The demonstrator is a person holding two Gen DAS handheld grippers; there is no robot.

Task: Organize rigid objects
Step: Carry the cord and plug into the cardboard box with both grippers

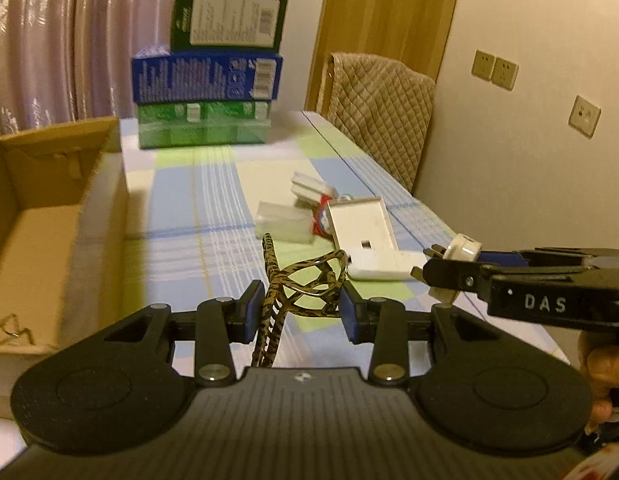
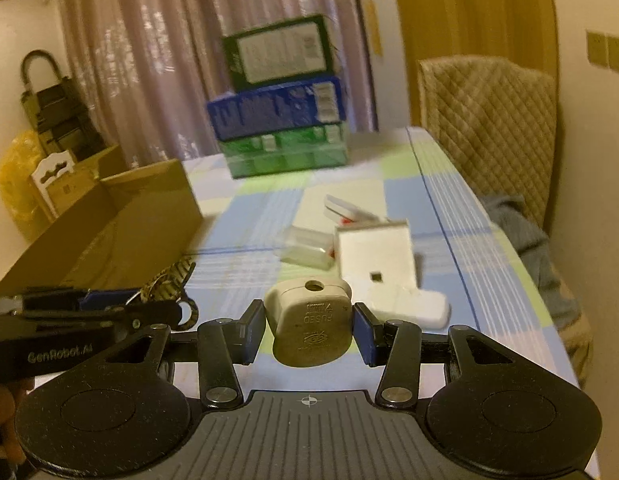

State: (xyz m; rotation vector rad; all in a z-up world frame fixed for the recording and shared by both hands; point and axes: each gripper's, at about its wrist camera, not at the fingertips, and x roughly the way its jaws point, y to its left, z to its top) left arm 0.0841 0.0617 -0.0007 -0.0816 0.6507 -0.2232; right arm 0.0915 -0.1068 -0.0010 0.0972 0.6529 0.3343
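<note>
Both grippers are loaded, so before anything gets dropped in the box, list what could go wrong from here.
1. The tiger-striped plastic glasses sit askew in the left gripper; one temple dangles loose and might snag the open brown cardboard box.
2. The beige fused wall plug in the right gripper looks pinched only at its sides; it could slip.
</note>
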